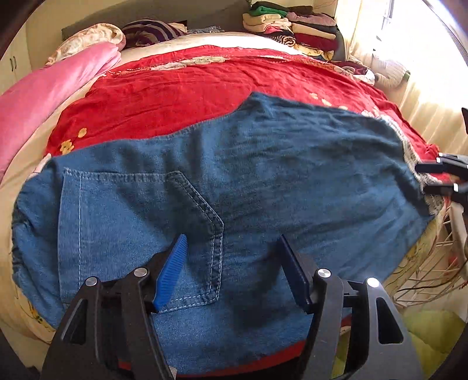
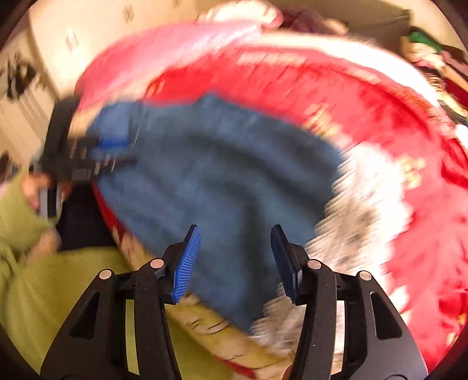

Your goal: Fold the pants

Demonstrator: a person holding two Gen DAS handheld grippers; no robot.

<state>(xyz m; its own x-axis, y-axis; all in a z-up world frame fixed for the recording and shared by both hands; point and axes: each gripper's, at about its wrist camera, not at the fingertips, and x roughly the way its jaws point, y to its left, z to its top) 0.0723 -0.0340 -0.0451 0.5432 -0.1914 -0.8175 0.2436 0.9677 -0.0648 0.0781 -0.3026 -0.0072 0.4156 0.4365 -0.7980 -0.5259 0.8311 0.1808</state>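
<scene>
Blue denim pants (image 1: pixel 222 187) lie folded on a red bedspread (image 1: pixel 181 84), back pocket up, spread across the near part of the bed. My left gripper (image 1: pixel 232 244) is open and empty, hovering over the pocket area near the bed's front edge. My right gripper (image 2: pixel 235 233) is open and empty over the other end of the pants (image 2: pixel 216 181); its view is motion-blurred. The right gripper also shows at the right edge of the left wrist view (image 1: pixel 438 175). The left gripper shows in the right wrist view (image 2: pixel 96 155) at the pants' far left.
A pink quilt (image 1: pixel 44 96) lies along the bed's left side. Stacked folded clothes (image 1: pixel 292 26) sit at the head of the bed. A wire rack (image 1: pixel 433 263) stands to the right of the bed. The person's green clothing (image 2: pixel 58 280) is at the front.
</scene>
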